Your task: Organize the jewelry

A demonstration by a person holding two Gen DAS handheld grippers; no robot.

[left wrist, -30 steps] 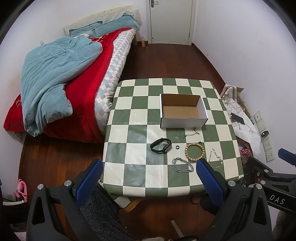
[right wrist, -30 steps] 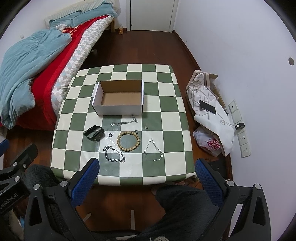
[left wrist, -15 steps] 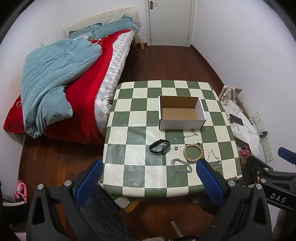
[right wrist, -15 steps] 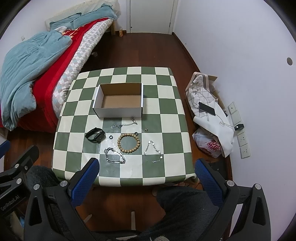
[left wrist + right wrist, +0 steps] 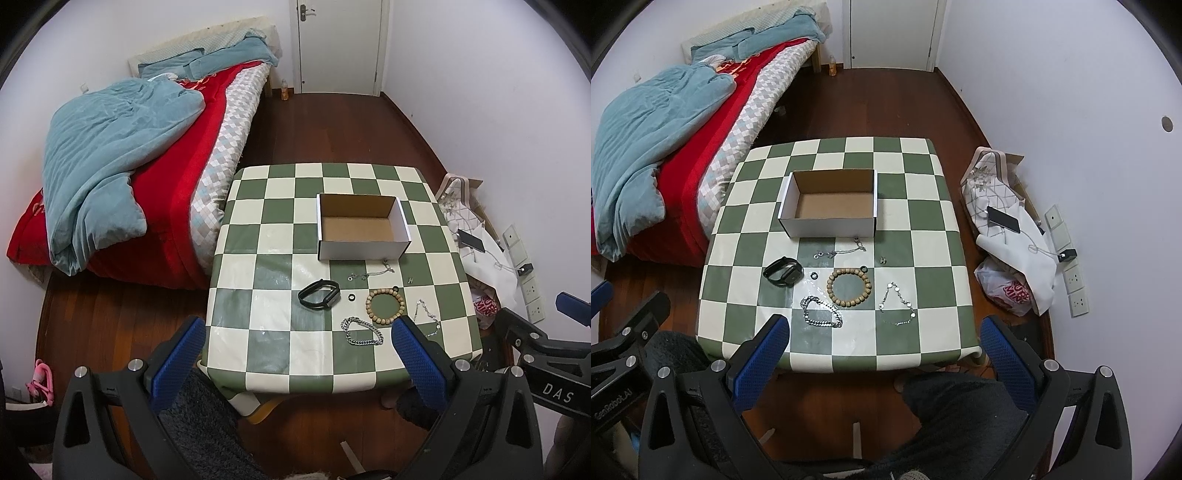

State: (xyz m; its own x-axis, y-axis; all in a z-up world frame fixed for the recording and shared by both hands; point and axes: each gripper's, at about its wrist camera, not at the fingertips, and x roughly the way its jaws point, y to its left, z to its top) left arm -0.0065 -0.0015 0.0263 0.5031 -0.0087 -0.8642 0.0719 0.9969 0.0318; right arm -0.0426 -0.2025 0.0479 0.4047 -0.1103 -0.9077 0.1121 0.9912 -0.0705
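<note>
A: Left wrist view, item by item?
B: Left tool (image 5: 297, 354): jaws spread wide, grasping nothing, held above the near edge of the table (image 5: 258, 354). Table: green-and-cream checked cover. Cardboard box (image 5: 362, 230): open top, white outside, nothing inside, standing toward the far right of the table. In front of the box: thin silver chain (image 5: 371, 274); black band (image 5: 319, 293); small black ring (image 5: 352, 297) just beside the band; wooden bead bracelet (image 5: 385, 307); silver link bracelet (image 5: 362, 331) nearest the tool; fine disc chain (image 5: 426, 315), partly hidden by the right finger. All lie on the table, apart from both tools. Bed (image 5: 166, 173) with red cover and blue blanket at left.

A: And the right wrist view?
B: Right tool (image 5: 882, 354): jaws likewise released and wide, gripping nothing, above the table's near edge (image 5: 849, 362). Box (image 5: 831, 208): far centre. Before it, in rows: thin chain (image 5: 842, 252), small metal stud (image 5: 883, 260); band (image 5: 783, 271), ring (image 5: 814, 276), bead bracelet (image 5: 849, 288); link bracelet (image 5: 822, 313), disc chain (image 5: 897, 304). Left tool's frame (image 5: 624, 339) at lower left. Bags (image 5: 1008, 236) on the floor at right.
</note>
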